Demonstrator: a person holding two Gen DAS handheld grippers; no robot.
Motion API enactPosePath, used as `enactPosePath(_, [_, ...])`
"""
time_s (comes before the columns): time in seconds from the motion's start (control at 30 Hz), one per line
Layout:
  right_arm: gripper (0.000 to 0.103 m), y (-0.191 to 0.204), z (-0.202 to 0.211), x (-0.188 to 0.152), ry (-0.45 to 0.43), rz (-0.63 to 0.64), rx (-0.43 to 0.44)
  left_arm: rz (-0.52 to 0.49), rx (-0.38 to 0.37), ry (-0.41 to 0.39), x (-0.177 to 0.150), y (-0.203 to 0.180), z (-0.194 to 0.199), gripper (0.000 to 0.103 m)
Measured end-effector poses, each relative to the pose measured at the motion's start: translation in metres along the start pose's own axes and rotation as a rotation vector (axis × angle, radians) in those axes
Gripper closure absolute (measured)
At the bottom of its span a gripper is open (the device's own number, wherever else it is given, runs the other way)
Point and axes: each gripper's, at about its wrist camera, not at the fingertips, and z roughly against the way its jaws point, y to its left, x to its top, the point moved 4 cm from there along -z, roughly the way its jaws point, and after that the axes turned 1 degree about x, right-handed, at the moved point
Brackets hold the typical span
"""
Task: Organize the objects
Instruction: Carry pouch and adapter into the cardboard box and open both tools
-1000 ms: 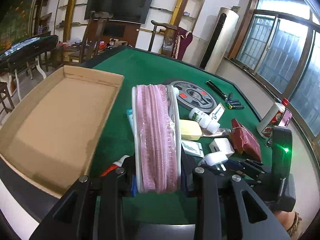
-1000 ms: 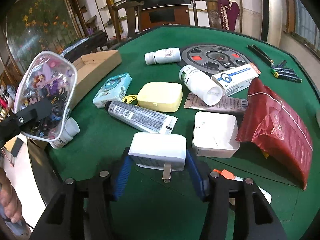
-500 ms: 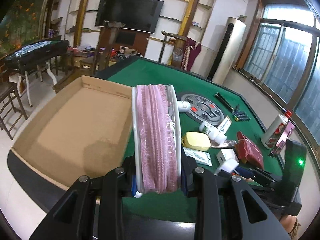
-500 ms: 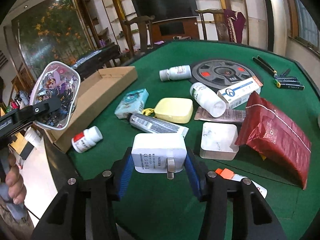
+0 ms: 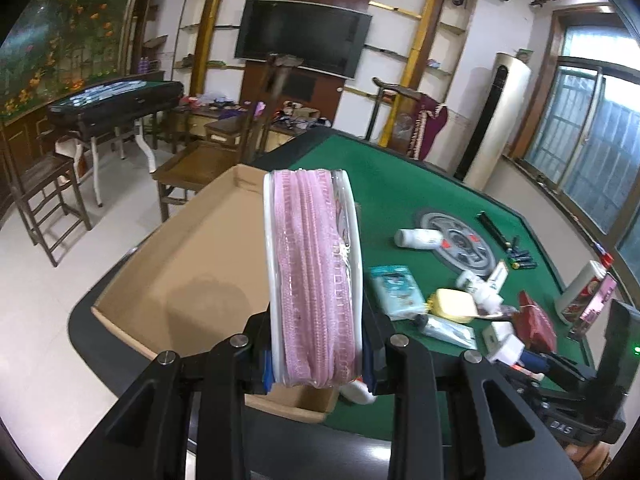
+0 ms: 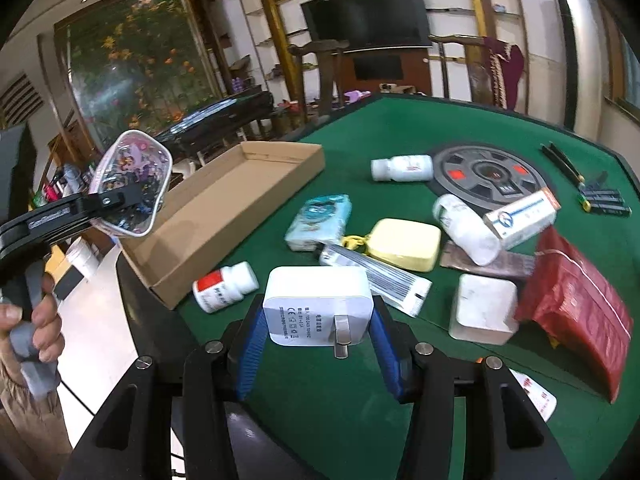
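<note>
Left gripper [image 5: 316, 364] clamped tight on a pink zip pouch [image 5: 314, 276], jaws nearly closed against its thin edges, pouch upright and lifted clear, hanging over the near end of the cardboard box [image 5: 188, 276]. Seen from the right wrist, same pouch [image 6: 130, 184] up in the air left of the box [image 6: 224, 216], a hand [image 6: 32, 320] wrapped round the gripper handle below. Right gripper [image 6: 318, 346] about half open, blue pads pressed on both sides of a white charger [image 6: 318, 304], prongs facing down, held above the green table [image 6: 400, 128]. Spread on the felt beyond: white pill bottle [image 6: 224, 286] just beside the box corner, tube [image 6: 376, 278], yellow case [image 6: 404, 244], tissue pack [image 6: 320, 220], red packet [image 6: 576, 304].
</note>
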Motion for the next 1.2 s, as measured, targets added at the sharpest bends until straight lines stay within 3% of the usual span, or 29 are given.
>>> enactPosePath(0.5, [0.049,0.079,-0.04,0.026,0.029,0.128,0.151,0.032,0.152,0.157,-0.001,0.088,-0.047,0.073])
enactPosePath(0.73, [0.049,0.115,-0.075,0.042,0.064,0.169,0.219,0.071,0.108,0.187,-0.004,0.105,-0.057,0.073])
enactPosePath(1.03, [0.049,0.142,-0.114,0.037,0.134,0.209,0.242,0.118,0.023,0.226,-0.006,0.116,-0.068,0.072])
enactPosePath(1.2, [0.049,0.145,-0.123,0.036,0.151,0.217,0.244,0.108,0.035,0.226,-0.004,0.122,-0.064,0.072])
